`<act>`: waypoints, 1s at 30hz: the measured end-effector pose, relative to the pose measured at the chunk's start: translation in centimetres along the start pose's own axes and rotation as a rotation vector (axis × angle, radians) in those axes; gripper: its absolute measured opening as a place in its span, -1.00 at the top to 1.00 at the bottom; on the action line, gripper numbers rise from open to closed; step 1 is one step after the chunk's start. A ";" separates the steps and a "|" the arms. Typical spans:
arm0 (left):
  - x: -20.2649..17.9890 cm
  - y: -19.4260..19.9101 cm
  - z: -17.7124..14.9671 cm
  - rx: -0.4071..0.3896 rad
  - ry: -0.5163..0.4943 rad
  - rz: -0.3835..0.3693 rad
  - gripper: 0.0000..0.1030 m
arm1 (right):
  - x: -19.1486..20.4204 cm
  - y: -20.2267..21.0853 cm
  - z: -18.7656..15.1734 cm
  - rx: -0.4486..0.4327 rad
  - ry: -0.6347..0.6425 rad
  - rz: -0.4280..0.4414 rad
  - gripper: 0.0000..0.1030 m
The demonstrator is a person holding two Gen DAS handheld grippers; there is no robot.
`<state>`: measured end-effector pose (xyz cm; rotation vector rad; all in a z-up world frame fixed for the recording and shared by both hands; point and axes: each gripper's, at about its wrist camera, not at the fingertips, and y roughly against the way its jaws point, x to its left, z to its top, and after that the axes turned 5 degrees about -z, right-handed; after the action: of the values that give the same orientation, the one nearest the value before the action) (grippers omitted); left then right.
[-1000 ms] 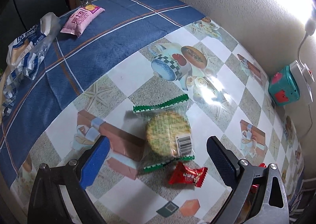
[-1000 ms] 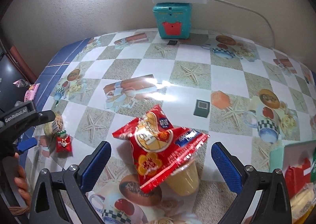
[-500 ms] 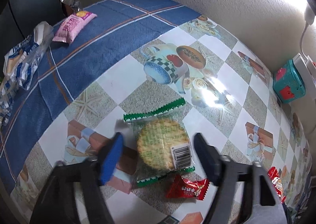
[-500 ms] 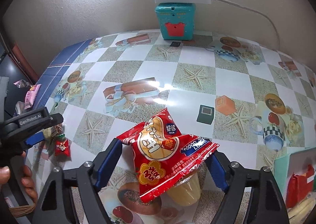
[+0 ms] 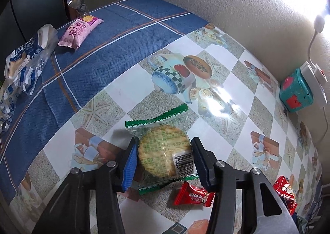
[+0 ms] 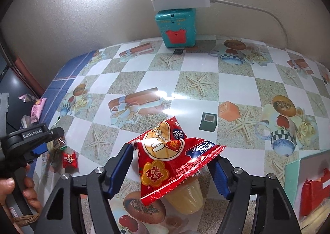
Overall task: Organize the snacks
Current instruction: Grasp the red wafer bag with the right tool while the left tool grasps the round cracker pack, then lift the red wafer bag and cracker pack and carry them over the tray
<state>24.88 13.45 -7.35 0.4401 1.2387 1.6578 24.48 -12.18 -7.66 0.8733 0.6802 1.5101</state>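
Both grips have just closed. The left gripper now pinches the rice cracker packet; a red candy lies at five o'clock. The right gripper has clamped the red peanut bag above a jelly cup. Both snacks look ready for lifting.

A teal box stood against the wall, far ahead of the right gripper, with a white power strip resting on top.
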 end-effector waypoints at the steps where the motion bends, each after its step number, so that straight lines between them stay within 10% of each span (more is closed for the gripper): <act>1: -0.1 0.2 0.0 -0.003 -0.002 -0.002 -0.02 | -0.1 0.1 0.0 -0.002 -0.002 0.003 -0.43; 30: -5.6 13.6 -2.2 -0.062 -0.075 -0.119 -0.02 | -2.9 14.2 0.2 -0.097 -0.042 -0.023 -0.27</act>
<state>19.22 7.54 5.07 0.3799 1.1335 1.5605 16.83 -16.82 3.75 0.8185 0.5802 1.4874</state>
